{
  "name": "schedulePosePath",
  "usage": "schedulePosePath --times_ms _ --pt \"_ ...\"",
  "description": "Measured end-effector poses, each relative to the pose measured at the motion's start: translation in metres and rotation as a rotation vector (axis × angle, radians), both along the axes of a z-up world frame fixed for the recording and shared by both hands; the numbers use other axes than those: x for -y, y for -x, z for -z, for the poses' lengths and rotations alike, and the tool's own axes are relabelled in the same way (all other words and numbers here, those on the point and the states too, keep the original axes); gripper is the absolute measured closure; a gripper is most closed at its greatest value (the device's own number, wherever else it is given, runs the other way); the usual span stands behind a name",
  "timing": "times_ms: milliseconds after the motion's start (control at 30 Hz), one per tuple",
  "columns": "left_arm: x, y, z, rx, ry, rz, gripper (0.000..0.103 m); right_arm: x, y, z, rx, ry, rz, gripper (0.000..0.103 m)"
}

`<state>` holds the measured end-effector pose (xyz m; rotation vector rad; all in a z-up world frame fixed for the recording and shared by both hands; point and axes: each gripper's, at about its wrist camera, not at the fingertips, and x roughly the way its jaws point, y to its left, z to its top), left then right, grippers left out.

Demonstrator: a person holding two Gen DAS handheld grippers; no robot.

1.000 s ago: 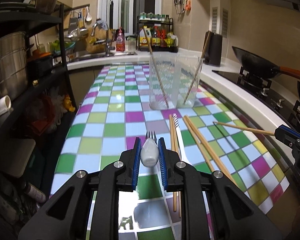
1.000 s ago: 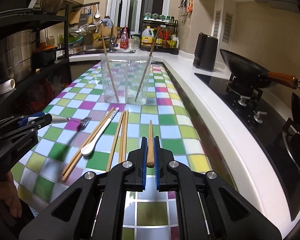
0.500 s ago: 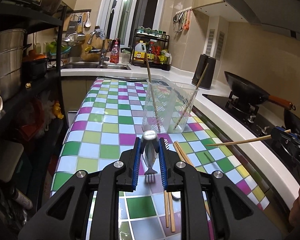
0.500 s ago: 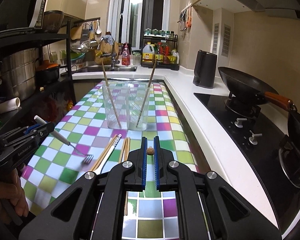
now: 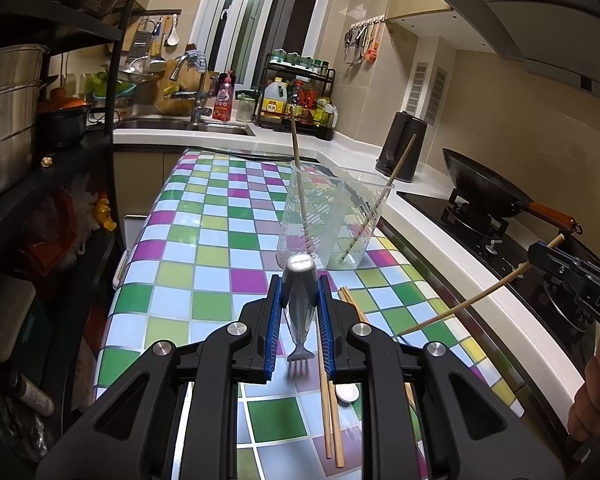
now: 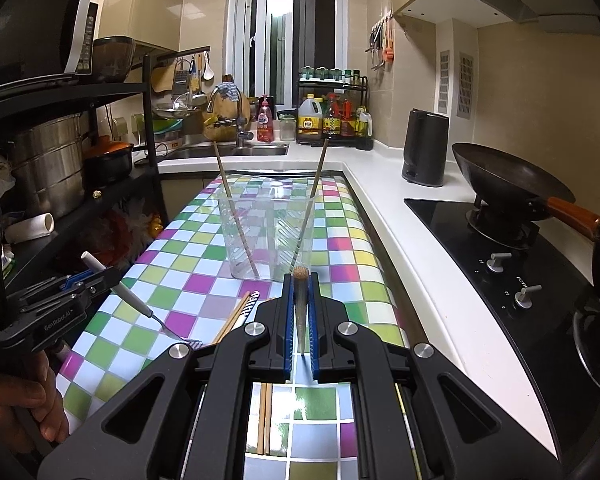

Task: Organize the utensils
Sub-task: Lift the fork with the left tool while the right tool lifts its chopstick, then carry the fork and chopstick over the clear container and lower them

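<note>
My left gripper [image 5: 299,300] is shut on a fork [image 5: 299,320] with a white handle, held above the checkered table with tines pointing down. It also shows in the right wrist view [image 6: 134,300]. My right gripper [image 6: 300,304] is shut on a wooden chopstick [image 6: 300,308], tip down; the chopstick also shows in the left wrist view [image 5: 468,304]. A clear plastic cup [image 5: 336,216] stands ahead on the table and holds two chopsticks; it also shows in the right wrist view [image 6: 266,236]. Loose chopsticks [image 5: 330,400] and a white spoon [image 5: 347,393] lie on the table.
The checkered table [image 5: 204,240] drops off at its left side beside a black shelf rack [image 5: 72,152] with pots. A white counter [image 6: 400,216], a black kettle [image 6: 424,152], a wok [image 6: 508,180] and a stove lie to the right. A sink is at the back.
Both grippers rose and tilted their utensils from flat to tip-down. The fork and the chopstick now hang above the table, nearer the cup.
</note>
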<state>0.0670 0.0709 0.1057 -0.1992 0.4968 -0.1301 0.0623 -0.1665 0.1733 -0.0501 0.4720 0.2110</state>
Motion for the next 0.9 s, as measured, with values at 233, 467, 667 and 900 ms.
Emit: schedulePosePath --times_ms 233,467,667,900 --pt "0.001 -0.011 -0.013 -0.020 -0.010 0.028 0.086 -0.005 -0.013 -0.008 0.003 -0.012 -0.026 0.096" --pt "-0.005 -0.030 -0.044 -0.027 -0.021 0.025 0.086 -0.016 -0.030 -0.032 0.015 0.001 -0.078 0.096" --pt "-0.007 -0.058 -0.079 -0.027 -0.013 0.041 0.086 -0.022 -0.046 -0.073 0.040 0.012 -0.122 0.096" --pt "0.002 -0.094 -0.130 0.029 -0.014 0.062 0.086 -0.022 -0.075 -0.129 0.076 -0.034 -0.153 0.096"
